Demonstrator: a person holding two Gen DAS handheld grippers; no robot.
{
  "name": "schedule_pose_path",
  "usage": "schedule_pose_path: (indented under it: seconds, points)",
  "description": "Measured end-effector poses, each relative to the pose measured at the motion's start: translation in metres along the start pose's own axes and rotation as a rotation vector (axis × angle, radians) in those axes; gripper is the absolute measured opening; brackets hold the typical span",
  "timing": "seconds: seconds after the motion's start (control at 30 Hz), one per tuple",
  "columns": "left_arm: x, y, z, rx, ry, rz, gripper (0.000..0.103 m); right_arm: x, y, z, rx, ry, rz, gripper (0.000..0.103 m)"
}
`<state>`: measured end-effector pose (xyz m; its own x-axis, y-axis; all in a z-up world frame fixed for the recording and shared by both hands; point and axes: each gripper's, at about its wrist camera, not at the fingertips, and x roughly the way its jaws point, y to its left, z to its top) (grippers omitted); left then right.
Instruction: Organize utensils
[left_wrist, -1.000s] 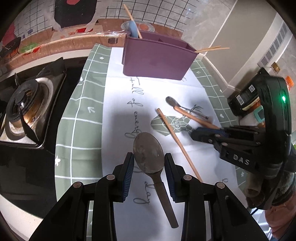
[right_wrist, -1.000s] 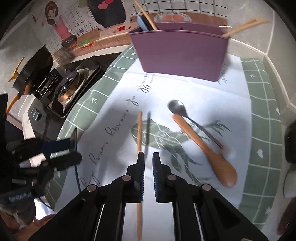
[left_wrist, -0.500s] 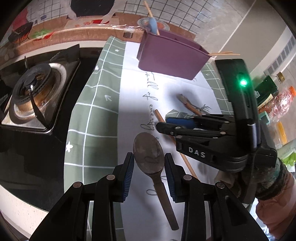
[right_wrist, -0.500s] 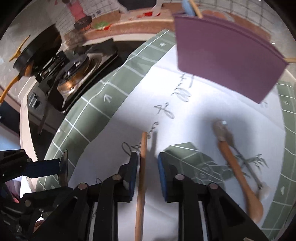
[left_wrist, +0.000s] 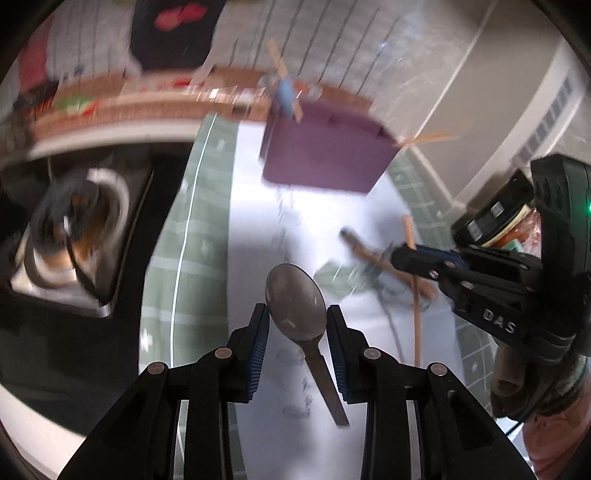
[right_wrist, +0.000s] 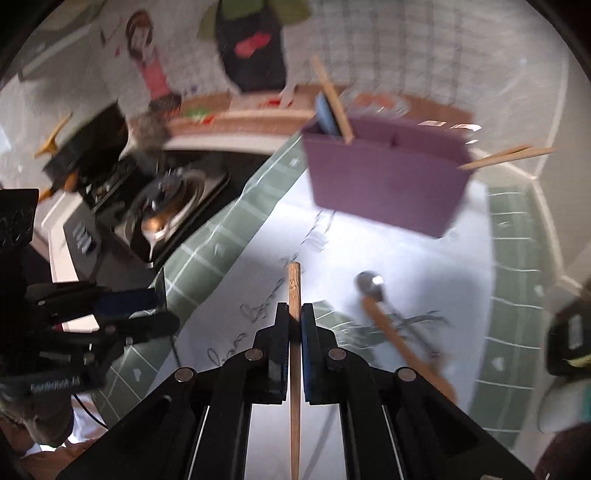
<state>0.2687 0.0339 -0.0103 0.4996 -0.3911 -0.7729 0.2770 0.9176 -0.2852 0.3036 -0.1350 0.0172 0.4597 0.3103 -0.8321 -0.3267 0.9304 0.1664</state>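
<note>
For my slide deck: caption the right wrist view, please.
Right gripper shut on a thin wooden chopstick, with the purple plastic utensil holder ahead.

My right gripper (right_wrist: 294, 323) and left gripper (left_wrist: 295, 325) are black, blue-padded, silver-riveted; one reads "DAS", green light lit

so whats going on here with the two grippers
A person is tidying utensils on a kitchen counter, one gripper in each hand. The left gripper holds a metal spoon by its bowl. The right gripper has just closed on a wooden chopstick. Both utensils look lifted off the cloth. A wooden spoon and a small metal spoon lie on the cloth, short of the purple holder, which already has utensils in it.
</note>
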Motion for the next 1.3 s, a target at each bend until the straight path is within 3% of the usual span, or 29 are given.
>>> schedule_pose_path:
  seconds: [0.37, 0.47, 0.7, 0.87, 0.93, 1.0, 1.2, 1.3]
  points:
    - [-0.057, -0.049, 0.084, 0.148, -0.231, -0.01, 0.022, -0.091, -0.023, 0.042, 0.015, -0.22, -0.086, 0.005]
    - [-0.061, -0.052, 0.096, 0.153, -0.255, -0.004, 0.012, -0.104, -0.029, 0.053, 0.014, -0.242, -0.098, 0.005]
    - [-0.061, -0.055, 0.096, 0.165, -0.264, 0.006, 0.009, -0.108, -0.032, 0.061, 0.007, -0.247, -0.104, 0.005]
    - [-0.035, -0.046, 0.092, 0.166, -0.174, 0.03, 0.012, -0.098, -0.036, 0.057, 0.021, -0.218, -0.088, 0.005]
    - [-0.016, -0.041, 0.092, 0.178, -0.123, 0.026, 0.022, -0.093, -0.041, 0.054, 0.039, -0.204, -0.083, 0.005]
    - [0.004, -0.04, 0.09, 0.197, -0.082, 0.021, 0.044, -0.088, -0.047, 0.052, 0.06, -0.188, -0.075, 0.005]
    - [0.073, -0.063, 0.084, 0.352, 0.069, -0.063, 0.047, -0.075, -0.071, 0.044, 0.123, -0.137, -0.054, 0.005]
    - [0.113, -0.078, 0.094, 0.378, 0.128, -0.036, 0.047, -0.071, -0.08, 0.041, 0.14, -0.119, -0.056, 0.005]
